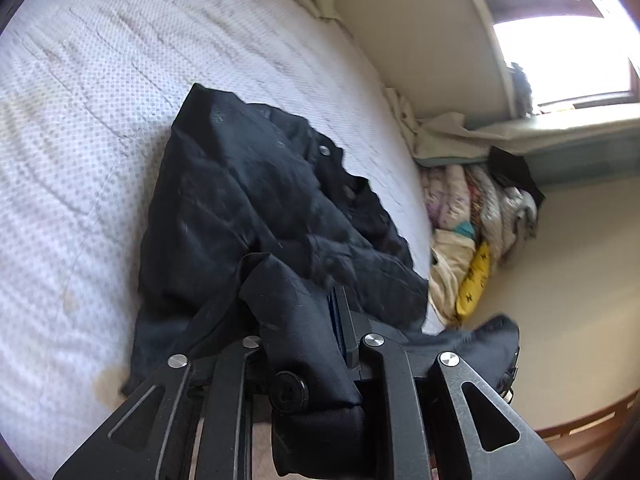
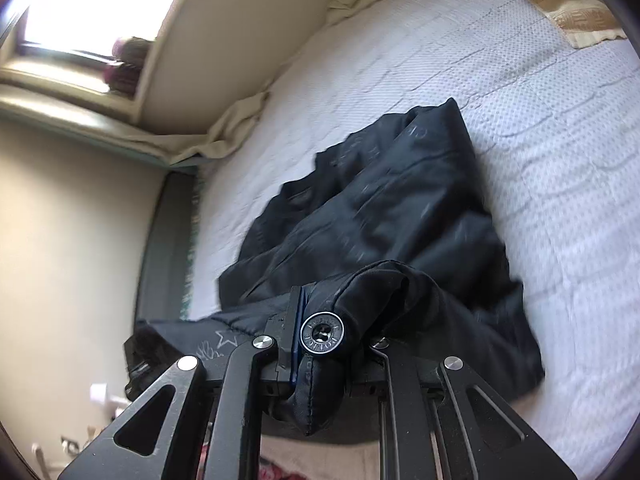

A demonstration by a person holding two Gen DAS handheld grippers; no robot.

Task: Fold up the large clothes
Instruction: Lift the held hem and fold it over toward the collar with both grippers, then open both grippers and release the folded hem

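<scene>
A large black jacket (image 1: 240, 200) with snap buttons lies bunched on the white dotted mattress (image 1: 80, 120). My left gripper (image 1: 312, 312) is shut on a fold of its edge, and the cloth drapes over the fingers, hiding the tips. In the right wrist view the same jacket (image 2: 392, 208) stretches away from me across the mattress (image 2: 540, 160). My right gripper (image 2: 328, 320) is shut on another part of its edge, beside a silver snap button (image 2: 322, 333). Both held edges are lifted above the bed.
A pile of folded clothes and a yellow item (image 1: 476, 276) lies on the floor beside the bed. A wall with a bright window (image 1: 560, 52) stands beyond the bed. A beige patterned towel (image 2: 560, 8) lies at the far corner of the mattress.
</scene>
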